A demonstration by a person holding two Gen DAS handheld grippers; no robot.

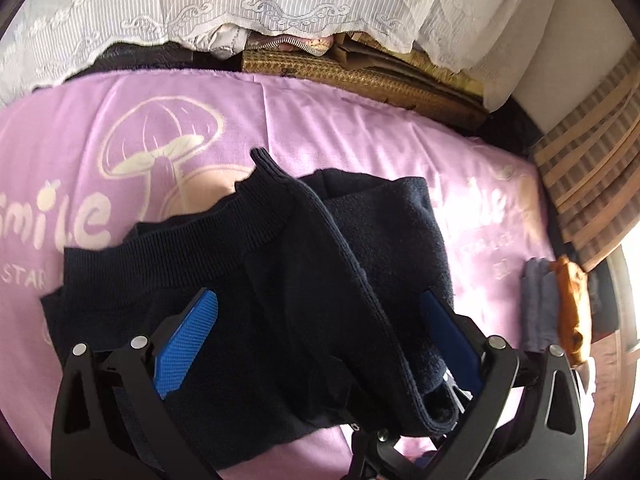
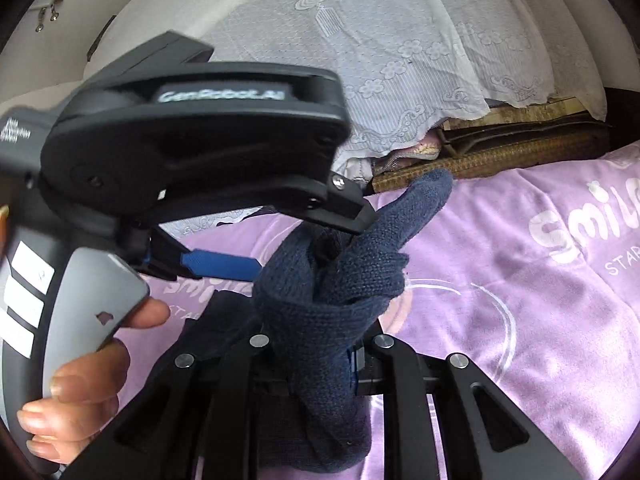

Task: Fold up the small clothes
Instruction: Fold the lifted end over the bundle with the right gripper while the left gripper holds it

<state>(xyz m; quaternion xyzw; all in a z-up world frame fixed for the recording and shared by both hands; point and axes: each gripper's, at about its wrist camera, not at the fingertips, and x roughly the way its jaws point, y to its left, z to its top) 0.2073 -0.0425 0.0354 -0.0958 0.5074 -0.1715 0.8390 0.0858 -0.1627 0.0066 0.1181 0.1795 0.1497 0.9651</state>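
Note:
A dark navy knit garment [image 1: 280, 280] lies bunched on the purple "smile" bedsheet [image 1: 340, 120], its ribbed hem toward the left. My left gripper [image 1: 318, 300] hovers over it, its blue pads [image 1: 188, 344] spread wide apart and pressing on nothing. One fold of the knit [image 1: 392, 360] rises toward the bottom of this view. In the right wrist view, my right gripper [image 2: 320, 352] is shut on that navy knit [image 2: 340, 280], which sticks up between its black fingers. The left gripper [image 2: 316, 240] is just above it to the left, jaws apart, held by a person's hand [image 2: 80, 392].
White lace cloth [image 1: 240, 0] hangs over stacked woven mats [image 1: 360, 76] beyond the sheet's far edge. Small folded grey [image 1: 538, 304] and orange [image 1: 572, 312] cloths sit at the sheet's right edge. Striped slats [image 1: 592, 184] lean at the right.

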